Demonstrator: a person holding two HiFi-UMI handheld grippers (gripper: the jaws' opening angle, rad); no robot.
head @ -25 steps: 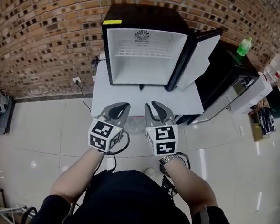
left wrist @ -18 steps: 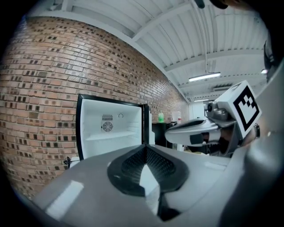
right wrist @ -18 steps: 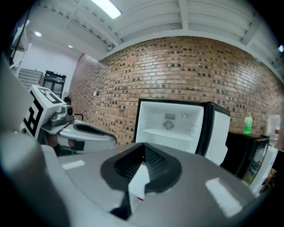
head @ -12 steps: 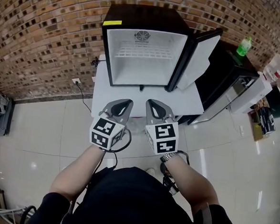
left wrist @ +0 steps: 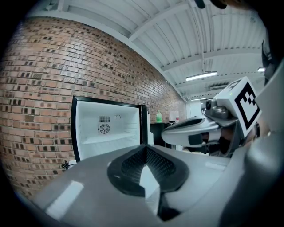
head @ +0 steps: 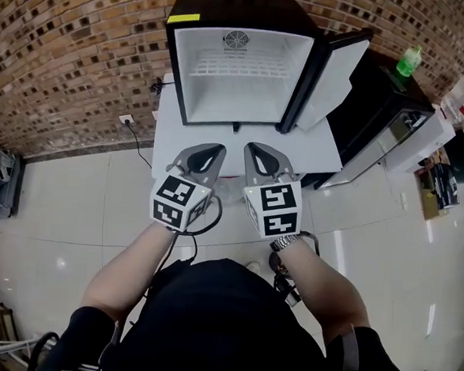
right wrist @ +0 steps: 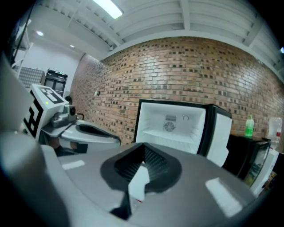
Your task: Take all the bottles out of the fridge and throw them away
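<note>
Your left gripper [head: 215,150] and right gripper [head: 252,149] are both closed on nothing, side by side, aimed at the open black white-lined mini fridge [head: 238,70] straight ahead on its white table [head: 171,149]. It shows 0 bottles. 1 green plastic bottle [head: 409,61] stands upright on the black cabinet [head: 372,103] rightward, nearer your right gripper. The room has a brick wall [head: 83,43] and a glossy tiled floor [head: 72,209].

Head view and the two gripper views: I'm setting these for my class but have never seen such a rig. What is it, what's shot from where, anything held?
A person holds a two-jaw tool in each hand: left gripper and right gripper, both shut and empty. The head view looks down from the person's head; each gripper view looks along one tool's jaws. An open fridge stands on a white table, with no bottles visible inside. A green bottle stands on a black cabinet to the right.
</note>
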